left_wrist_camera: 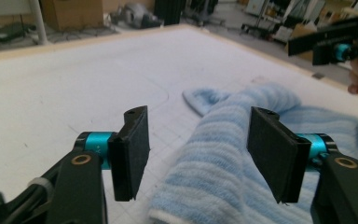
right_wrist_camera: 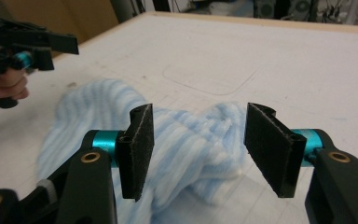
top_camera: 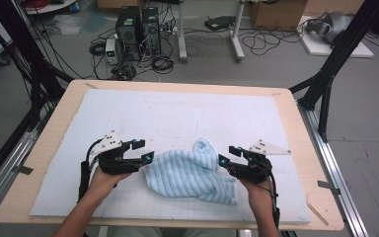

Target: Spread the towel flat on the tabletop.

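Observation:
A light blue striped fluffy cloth (top_camera: 190, 173) lies crumpled on the white mat (top_camera: 177, 113), near the table's front middle. My left gripper (top_camera: 144, 150) is open at the cloth's left end, its jaws wide apart over the cloth (left_wrist_camera: 223, 158). My right gripper (top_camera: 229, 155) is open at the cloth's right side, with the cloth (right_wrist_camera: 186, 149) lying between and beyond its jaws. In the left gripper view the right gripper (left_wrist_camera: 342, 44) hangs at the upper right. In the right gripper view the left gripper (right_wrist_camera: 25, 49) is at the upper left, held by a hand.
The mat covers most of a wooden table (top_camera: 296, 123). Beyond the far edge, computer towers (top_camera: 138, 32), cables and boxes sit on the floor. Black frame posts (top_camera: 335, 59) stand at both sides. A faint rounded outline (top_camera: 177, 129) marks the mat behind the cloth.

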